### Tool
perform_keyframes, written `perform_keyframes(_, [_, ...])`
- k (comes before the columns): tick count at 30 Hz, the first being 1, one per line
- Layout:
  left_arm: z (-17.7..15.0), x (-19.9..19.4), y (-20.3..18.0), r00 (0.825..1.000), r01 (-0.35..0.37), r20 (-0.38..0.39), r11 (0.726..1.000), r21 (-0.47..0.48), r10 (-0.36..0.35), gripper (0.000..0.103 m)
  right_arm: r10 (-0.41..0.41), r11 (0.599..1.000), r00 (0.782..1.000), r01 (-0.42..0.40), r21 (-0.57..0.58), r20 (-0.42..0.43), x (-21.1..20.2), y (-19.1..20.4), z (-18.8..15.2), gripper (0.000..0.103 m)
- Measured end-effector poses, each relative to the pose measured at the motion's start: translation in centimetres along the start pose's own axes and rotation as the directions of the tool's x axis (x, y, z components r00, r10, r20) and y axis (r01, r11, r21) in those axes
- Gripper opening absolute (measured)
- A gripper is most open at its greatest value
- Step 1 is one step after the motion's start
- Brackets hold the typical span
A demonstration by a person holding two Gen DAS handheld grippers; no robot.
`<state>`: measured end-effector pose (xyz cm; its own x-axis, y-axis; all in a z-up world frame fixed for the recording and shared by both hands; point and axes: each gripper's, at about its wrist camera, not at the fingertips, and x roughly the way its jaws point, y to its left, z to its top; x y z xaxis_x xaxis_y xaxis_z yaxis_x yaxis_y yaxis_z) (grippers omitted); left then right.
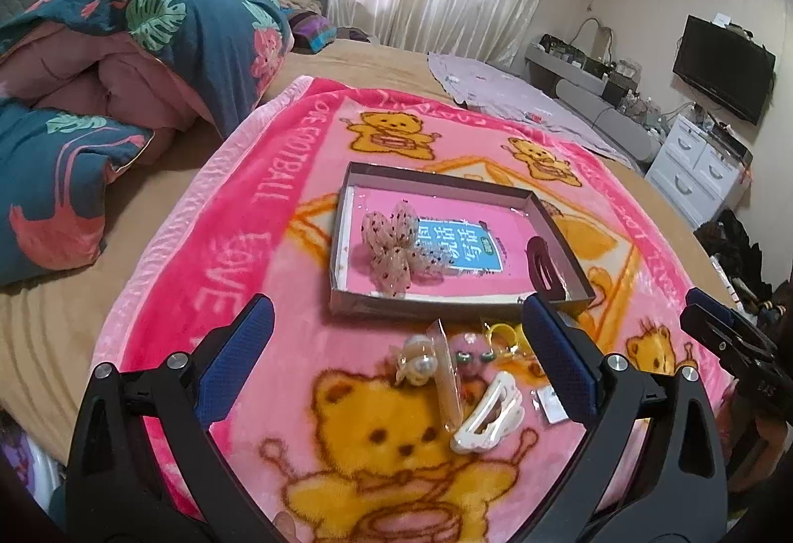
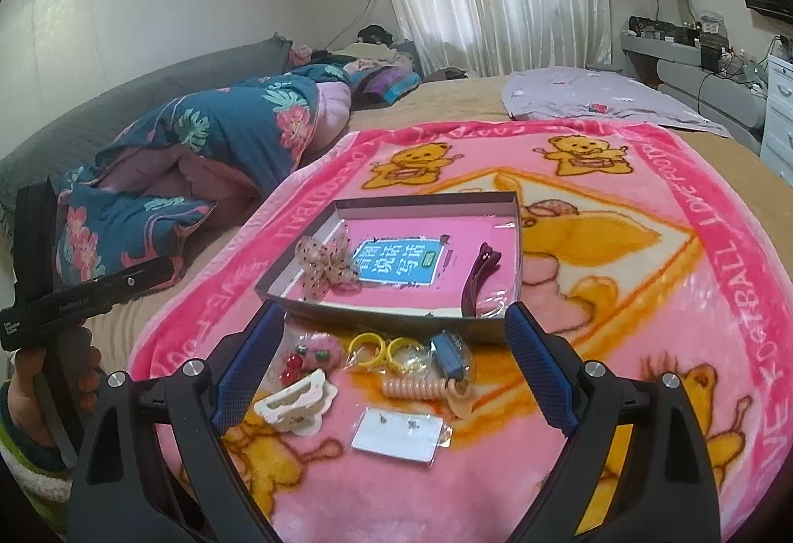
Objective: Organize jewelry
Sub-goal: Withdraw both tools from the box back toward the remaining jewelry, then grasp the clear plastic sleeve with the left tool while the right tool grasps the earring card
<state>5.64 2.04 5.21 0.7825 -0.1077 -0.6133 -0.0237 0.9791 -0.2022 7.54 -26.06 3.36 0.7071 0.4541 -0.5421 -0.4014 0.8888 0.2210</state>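
Above the pink blanket (image 2: 619,344), both grippers' fingers (image 1: 560,359) (image 2: 540,369) gape wide, holding nothing.

Landmark: shallow box (image 2: 490,325) on blanket (image 2: 644,394). In it, bow (image 2: 324,263) at left, hair clip (image 2: 476,280) at right. Just before its near wall: rings (image 2: 386,349), spiral tie (image 2: 421,387). Claw clip (image 2: 295,404) nearer, to left; earring card (image 2: 396,439) nearest. Quilt (image 2: 198,146) well left, behind.

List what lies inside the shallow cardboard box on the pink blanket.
Inside the box: a dotted mesh bow, a dark maroon hair clip, and a blue label with Chinese characters on its pink floor. The bow covers part of the floor; anything beneath is hidden.
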Motion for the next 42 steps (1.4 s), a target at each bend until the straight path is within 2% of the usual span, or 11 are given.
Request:
perform_keyframes(17, [-2.8, 1.0, 0.4, 0.997, -0.018, -0.077, 0.999, 0.032, 0.02, 0.093, -0.034, 0.999, 0.994, 0.031, -0.029, -0.105, 1.2, 0.7, -3.7, 0.09])
perform_keyframes(30, [-5.5, 3.9, -0.4, 0.983, 0.027, -0.184, 0.998, 0.059, -0.016, 0.093, -0.099, 0.993, 0.975, 0.083, -0.087, -0.199, 3.9, 1.2, -6.1, 0.09])
perform_keyframes(34, [-6.0, 5.0, -0.3, 0.975, 0.053, -0.22, 0.998, 0.039, -0.043, 0.093, -0.099, 0.993, 0.967, 0.082, -0.081, -0.235, 5.2, 1.0, -6.9, 0.09])
perform_keyframes(39, [-6.5, 5.9, -0.1, 0.964, 0.091, -0.251, 0.996, 0.002, -0.087, 0.083, -0.122, 0.991, 0.957, 0.101, -0.089, -0.264, 7.0, 1.2, -8.1, 0.09])
perform_keyframes(42, [-6.8, 6.5, -0.1, 0.955, 0.121, -0.268, 0.992, -0.026, -0.124, 0.07, -0.12, 0.992, 0.953, 0.102, -0.077, -0.278, 7.9, 1.3, -8.6, 0.09])
